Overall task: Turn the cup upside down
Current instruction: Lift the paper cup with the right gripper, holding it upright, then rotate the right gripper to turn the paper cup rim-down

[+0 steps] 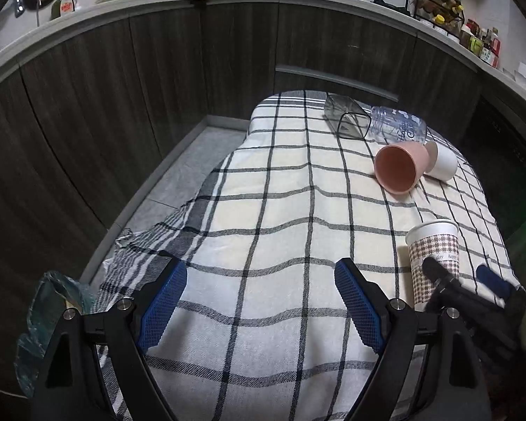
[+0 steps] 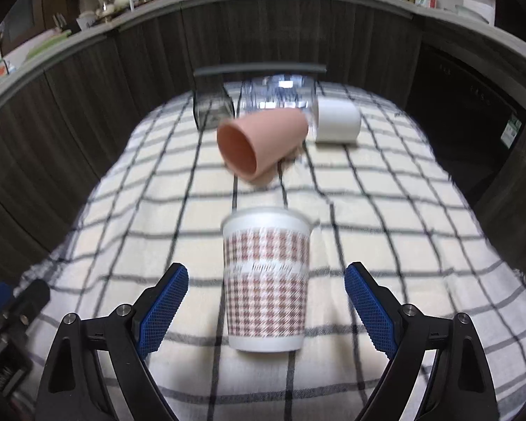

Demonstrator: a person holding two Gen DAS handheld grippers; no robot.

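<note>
A paper cup with a brown houndstooth pattern (image 2: 267, 280) stands upside down on the checked cloth (image 2: 385, 210), its flat base on top. My right gripper (image 2: 266, 280) is open, its blue pads either side of the cup without touching it. The cup also shows in the left wrist view (image 1: 435, 256), with the right gripper (image 1: 463, 277) around it. My left gripper (image 1: 261, 277) is open and empty over the cloth (image 1: 263, 193), left of the cup.
At the far end lie a pink cup (image 2: 259, 144) on its side, a white cup (image 2: 336, 121), a clear bottle (image 2: 277, 96) and a dark clear container (image 2: 212, 110). Dark cabinets (image 2: 298, 35) surround the table. A plastic bag (image 1: 49, 312) sits at the left.
</note>
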